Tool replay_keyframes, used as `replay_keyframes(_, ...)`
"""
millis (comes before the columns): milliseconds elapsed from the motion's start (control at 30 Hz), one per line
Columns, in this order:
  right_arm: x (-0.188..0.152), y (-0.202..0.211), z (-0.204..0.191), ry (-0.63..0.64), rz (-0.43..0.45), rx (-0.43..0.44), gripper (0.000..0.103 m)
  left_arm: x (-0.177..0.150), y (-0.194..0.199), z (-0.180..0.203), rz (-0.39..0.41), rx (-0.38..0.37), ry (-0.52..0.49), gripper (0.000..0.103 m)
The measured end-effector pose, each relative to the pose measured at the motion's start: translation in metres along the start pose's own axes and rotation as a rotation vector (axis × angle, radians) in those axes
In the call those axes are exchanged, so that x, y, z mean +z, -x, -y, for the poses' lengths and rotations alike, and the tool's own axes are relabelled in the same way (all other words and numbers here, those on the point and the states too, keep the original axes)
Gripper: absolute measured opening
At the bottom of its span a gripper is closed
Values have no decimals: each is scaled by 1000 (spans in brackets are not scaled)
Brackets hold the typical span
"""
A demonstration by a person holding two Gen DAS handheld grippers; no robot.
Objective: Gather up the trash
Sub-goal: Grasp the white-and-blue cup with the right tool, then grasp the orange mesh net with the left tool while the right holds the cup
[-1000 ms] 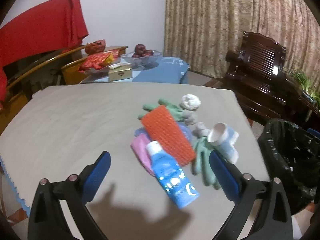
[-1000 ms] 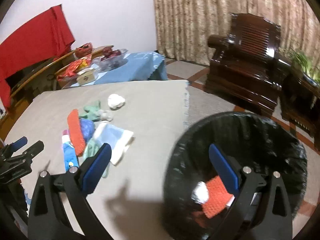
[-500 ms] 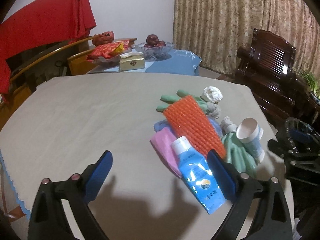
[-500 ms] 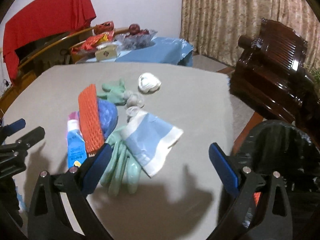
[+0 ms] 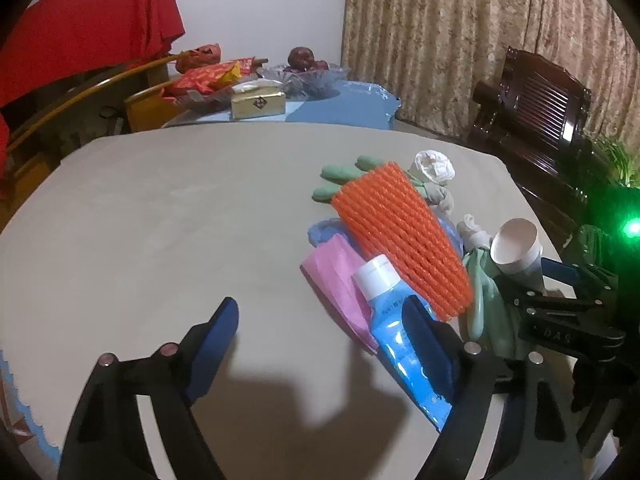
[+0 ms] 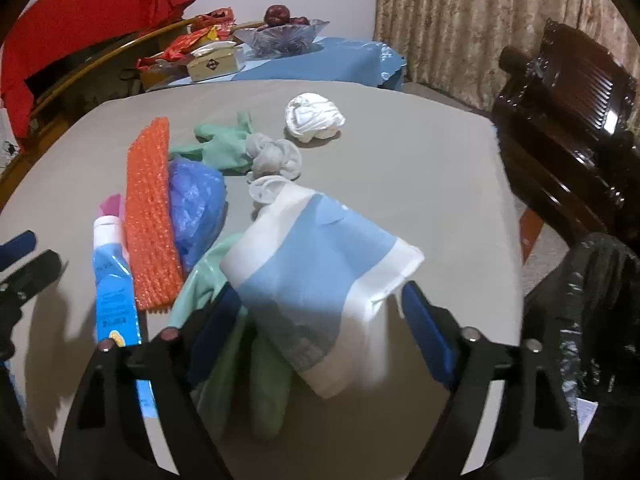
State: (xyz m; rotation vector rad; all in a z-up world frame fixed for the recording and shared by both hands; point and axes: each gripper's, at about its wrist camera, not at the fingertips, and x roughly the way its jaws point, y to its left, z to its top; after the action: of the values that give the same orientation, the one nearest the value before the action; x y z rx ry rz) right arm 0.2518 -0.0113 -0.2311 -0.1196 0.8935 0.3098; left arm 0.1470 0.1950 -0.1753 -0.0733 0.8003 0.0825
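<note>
A crushed white-and-blue paper cup lies on green gloves.

The left claw tilts downward, its blue-padded jaws closing with only bare gap between the tips. The right claw also angles downward, jaws closing; its pads press on nothing. In the left wrist view it shows at the right edge.
</note>
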Motion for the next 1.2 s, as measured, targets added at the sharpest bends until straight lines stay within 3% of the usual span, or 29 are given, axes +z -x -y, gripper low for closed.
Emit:
replay_keyframes(233,0,4,0,-12,-23,121,39,-2,-14,7,-24,-33,-5,78)
replay_keyframes(367,2,9,-1,-17,-27,166,24,-4,-23,15,-46,-53,-9,74)
replay_keyframes(733,3,16,8,-30,-26,162,26,-6,-45,28,-106,-151,40,44)
replay_keyframes(800,4,16,8,-29,-28,166,26,-4,-43,27,-101,-143,48,29)
replay_keyframes(900,4,16,9,-37,-25,171,26,-1,-38,25,-92,-139,66,18)
replay_keyframes(1200,6,24,18,-69,-18,175,26,-3,-17,32,-68,-181,69,14)
